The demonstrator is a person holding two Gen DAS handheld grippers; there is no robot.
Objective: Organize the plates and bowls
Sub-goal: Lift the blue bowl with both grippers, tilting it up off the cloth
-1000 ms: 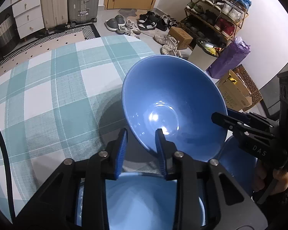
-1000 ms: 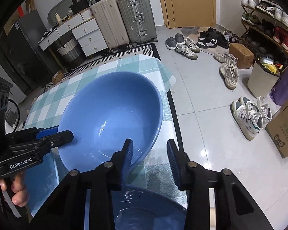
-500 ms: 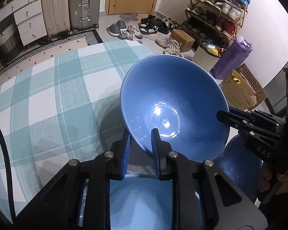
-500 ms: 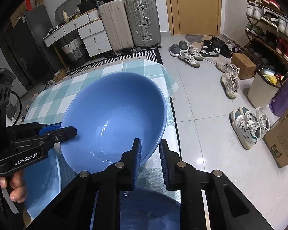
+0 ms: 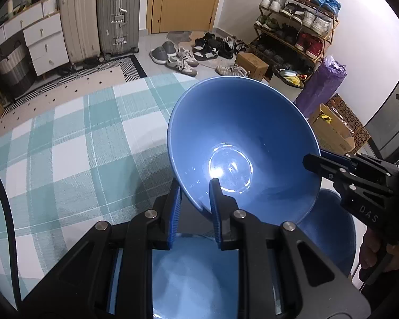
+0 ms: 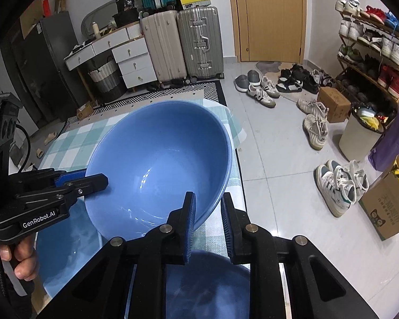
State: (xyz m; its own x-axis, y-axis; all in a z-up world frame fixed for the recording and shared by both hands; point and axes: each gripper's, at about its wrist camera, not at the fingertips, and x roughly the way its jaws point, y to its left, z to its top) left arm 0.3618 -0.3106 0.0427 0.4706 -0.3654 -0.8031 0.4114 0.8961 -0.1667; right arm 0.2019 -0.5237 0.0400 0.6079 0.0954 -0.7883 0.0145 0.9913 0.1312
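A large blue bowl [image 5: 242, 143] is held in the air above the checked tablecloth, gripped from two sides. My left gripper [image 5: 194, 186] is shut on its near rim. My right gripper [image 6: 208, 207] is shut on the opposite rim; it shows at the right of the left wrist view [image 5: 321, 159]. The bowl also fills the middle of the right wrist view [image 6: 159, 164], with the left gripper [image 6: 93, 180] on its left edge. A blue plate [image 5: 194, 273] lies below my left gripper. A second blue dish [image 5: 329, 228] lies under the right gripper.
The table with the teal checked cloth [image 5: 66, 143] stretches left and away. Its right edge [image 6: 239, 175] drops to a tiled floor with shoes [image 6: 340, 183], a bin [image 6: 359, 135] and cardboard boxes [image 6: 388, 207]. Suitcases [image 5: 117, 13] and drawers [image 5: 45, 42] stand beyond.
Both grippers closed from open onto the bowl's rim. The bowl has since risen from the table and tilted a little between them.
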